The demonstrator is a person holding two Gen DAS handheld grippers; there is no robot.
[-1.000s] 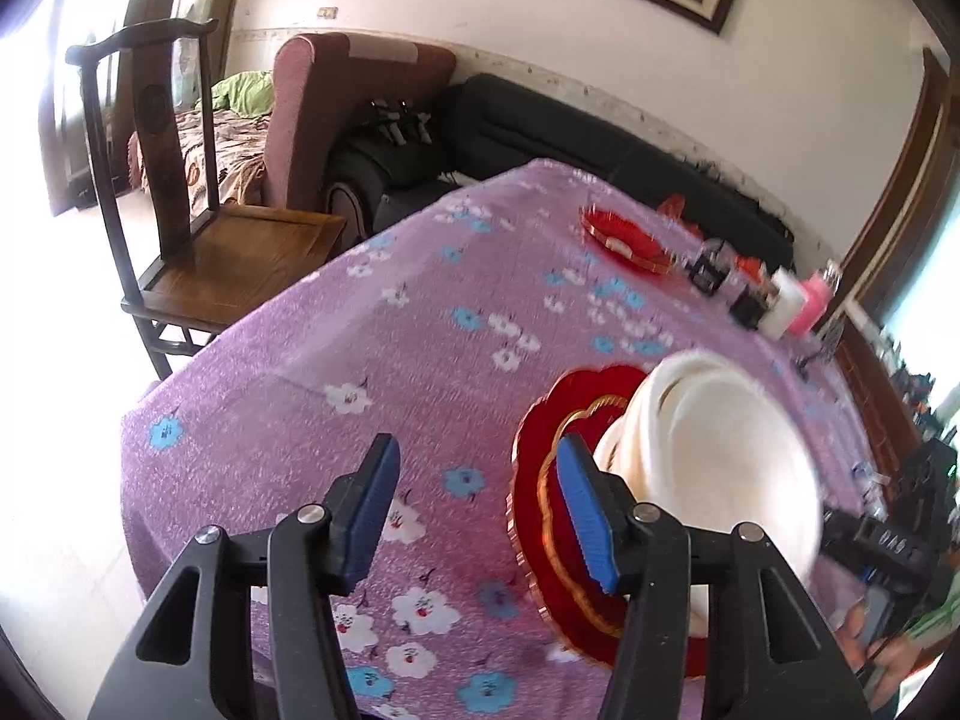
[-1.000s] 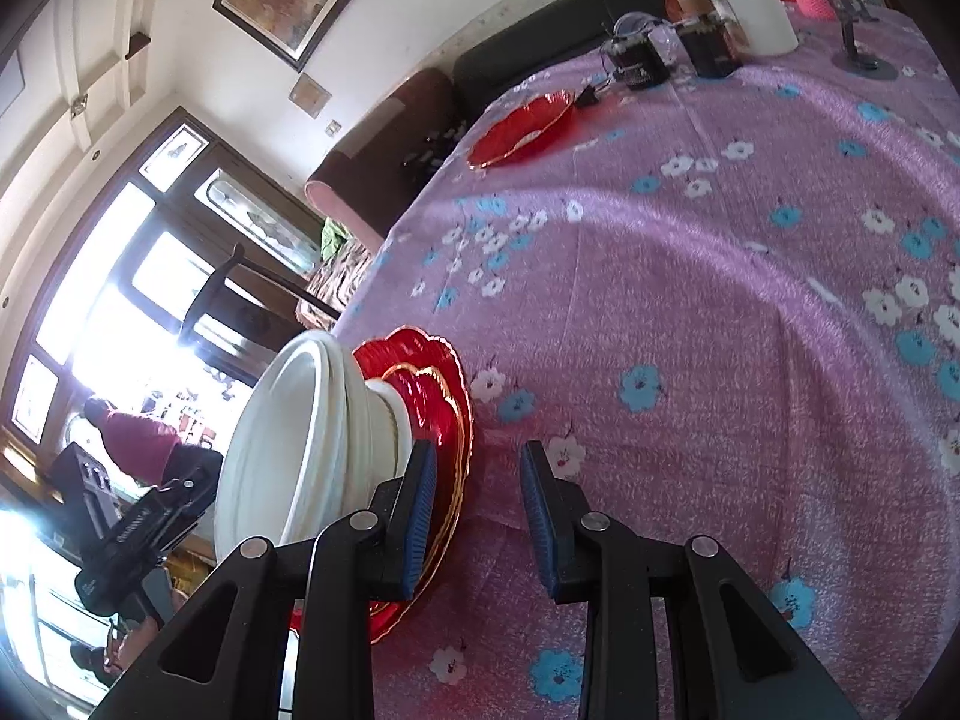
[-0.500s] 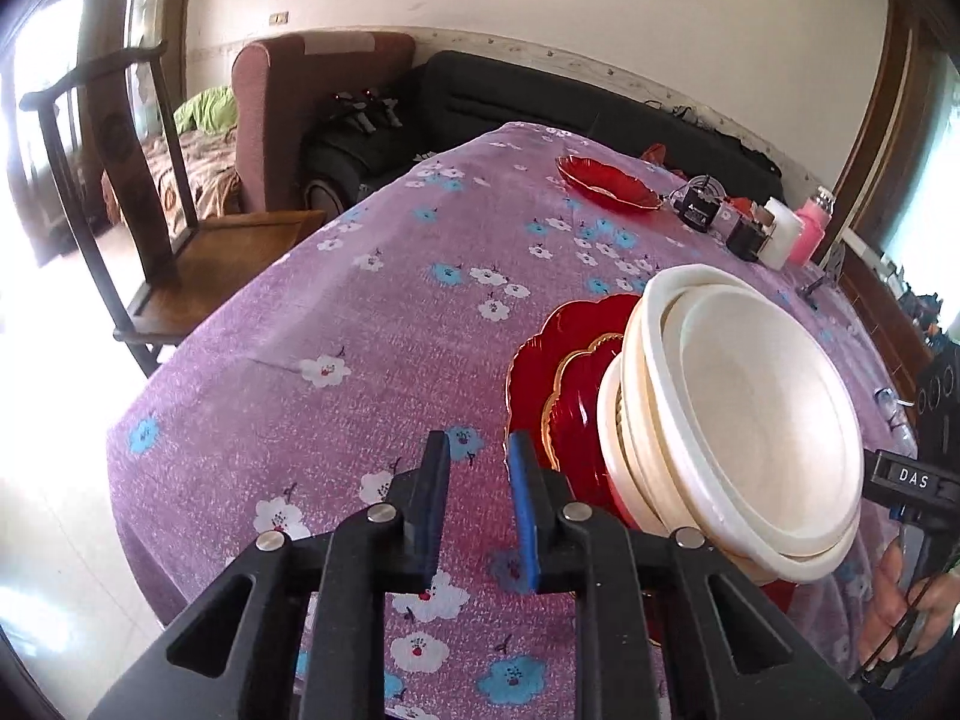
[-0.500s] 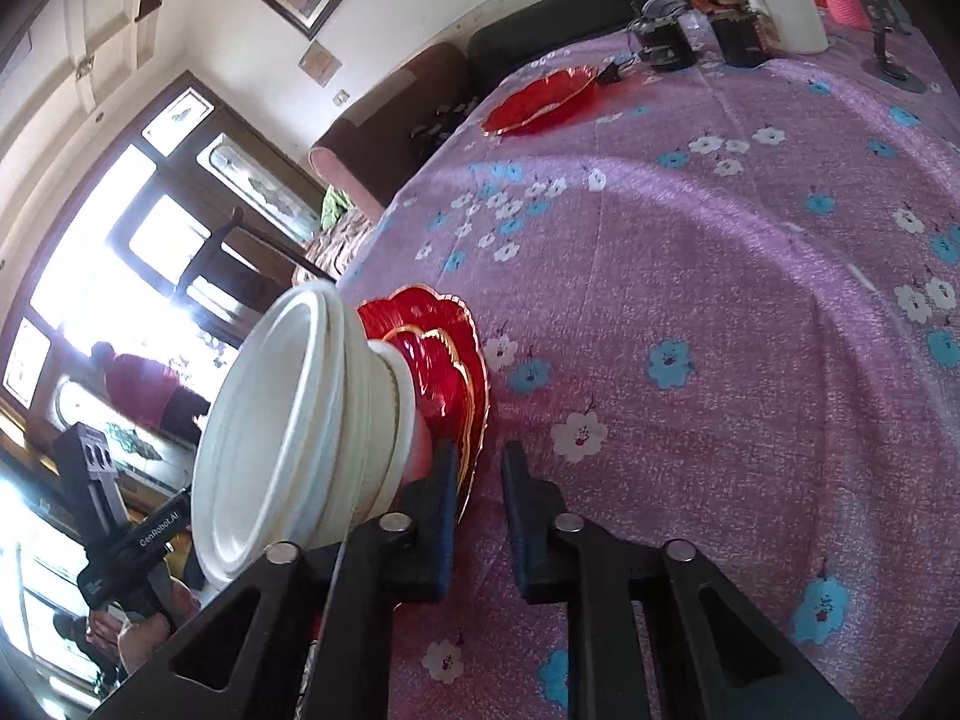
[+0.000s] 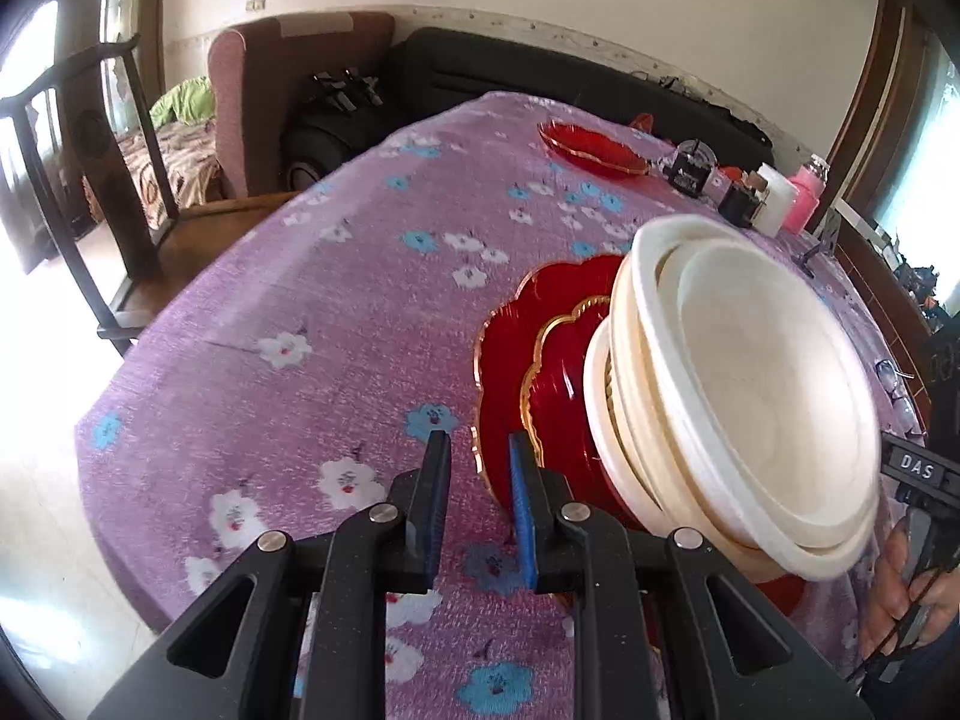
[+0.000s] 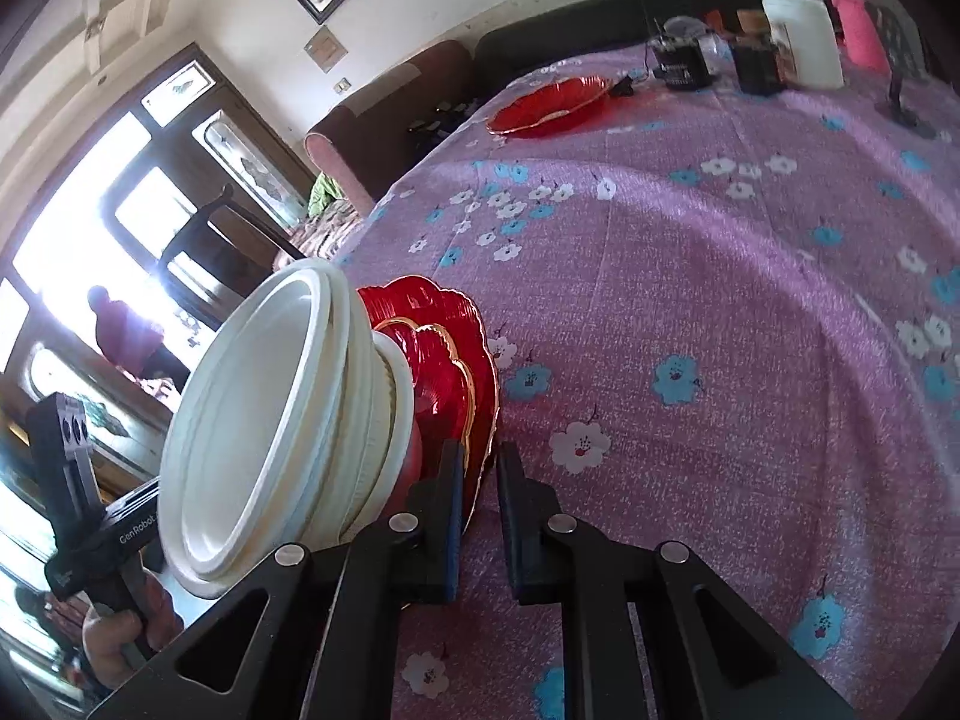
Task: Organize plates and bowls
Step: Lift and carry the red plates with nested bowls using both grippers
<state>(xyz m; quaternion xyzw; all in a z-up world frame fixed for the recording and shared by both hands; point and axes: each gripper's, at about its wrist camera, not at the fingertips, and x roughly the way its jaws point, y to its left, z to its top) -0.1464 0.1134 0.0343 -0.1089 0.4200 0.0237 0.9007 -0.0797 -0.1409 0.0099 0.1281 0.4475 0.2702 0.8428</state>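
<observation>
A round tabletop [image 5: 336,324] under a purple cloth with white and blue flowers is filling both views. Near its close edge a stack of red plates [image 5: 540,384] with gold scalloped rims is lying, a larger one under a smaller one, and a nest of white bowls [image 5: 750,396] is sitting on top of them, leaning in both views. Far across the cloth a lone red plate [image 6: 546,105] is resting near the back edge, with a white container [image 6: 801,42], a pink bottle [image 6: 858,30] and two small dark boxes beside it.

The left tongs [image 5: 478,474] are reaching in at the stack's left side, their blue-padded fingers nearly together; the plate rim is lying just beside the right finger, and I cannot tell whether it is being pinched. The right tongs [image 6: 480,483] are coming in from the opposite side, drawn almost closed, with the edge of the red plates passing between their fingers. Both pairs have just been closing.
</observation>
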